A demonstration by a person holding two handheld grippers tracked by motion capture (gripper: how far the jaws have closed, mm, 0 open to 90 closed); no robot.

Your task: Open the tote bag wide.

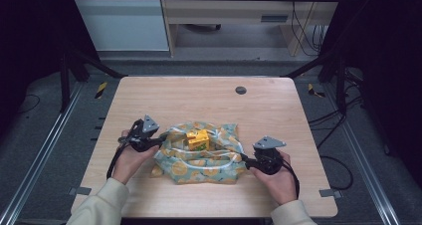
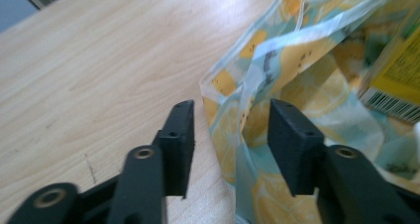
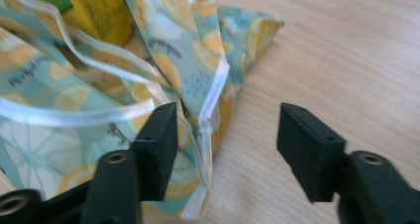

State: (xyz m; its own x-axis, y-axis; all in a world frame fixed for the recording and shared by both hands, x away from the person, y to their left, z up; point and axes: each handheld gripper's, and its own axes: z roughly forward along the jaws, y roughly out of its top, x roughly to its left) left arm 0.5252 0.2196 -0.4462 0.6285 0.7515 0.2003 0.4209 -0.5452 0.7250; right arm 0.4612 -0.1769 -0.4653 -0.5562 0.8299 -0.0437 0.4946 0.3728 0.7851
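A lemon-print plastic bag (image 1: 199,166) lies spread on the wooden table (image 1: 199,95), with a yellow carton (image 1: 197,139) standing in its open top. My left gripper (image 1: 161,141) is at the bag's left edge. In the left gripper view it (image 2: 232,122) is open, and the bag's rim (image 2: 247,85) stands loose between the jaws, with the carton (image 2: 396,70) beyond. My right gripper (image 1: 245,158) is at the bag's right edge. In the right gripper view it (image 3: 227,127) is open, and a fold of the bag (image 3: 210,100) lies next to its left jaw.
A dark round grommet (image 1: 241,90) sits in the table's far middle. Bare wood lies beyond the bag and along the front edge. Black frame posts (image 1: 64,70) stand off the table's far corners, with cables on the floor at the right.
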